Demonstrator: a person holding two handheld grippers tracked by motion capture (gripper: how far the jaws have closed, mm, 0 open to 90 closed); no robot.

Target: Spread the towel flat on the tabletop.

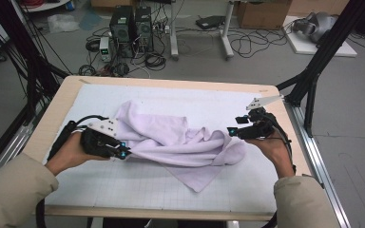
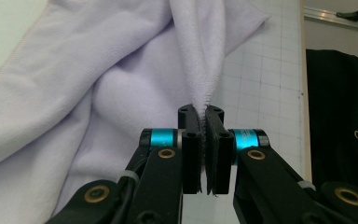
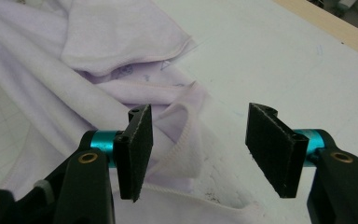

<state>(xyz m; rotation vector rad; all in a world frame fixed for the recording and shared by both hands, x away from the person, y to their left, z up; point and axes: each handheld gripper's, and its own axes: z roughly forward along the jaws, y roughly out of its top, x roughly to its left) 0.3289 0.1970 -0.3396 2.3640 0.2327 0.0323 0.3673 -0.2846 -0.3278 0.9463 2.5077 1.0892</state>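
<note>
I am clamping the left claw point(image 2: 203, 140) tight on a pinched edge of the towel point(image 1: 171, 140), which is lying crumpled across the middle of the white tabletop point(image 1: 123, 190). The towel is looking pale lilac, soft and limp, stitched along its hem; I am judging it light and best taken at corners. My right claw point(image 3: 198, 144) is standing half open, gripping nothing, with a hemmed fold just beside one pad.

Towel point(image 1: 171, 142) on table point(image 1: 71, 90), between both grippers. Left gripper point(image 1: 123, 154) at towel's left edge, right gripper point(image 1: 232, 131) at its right.
</note>
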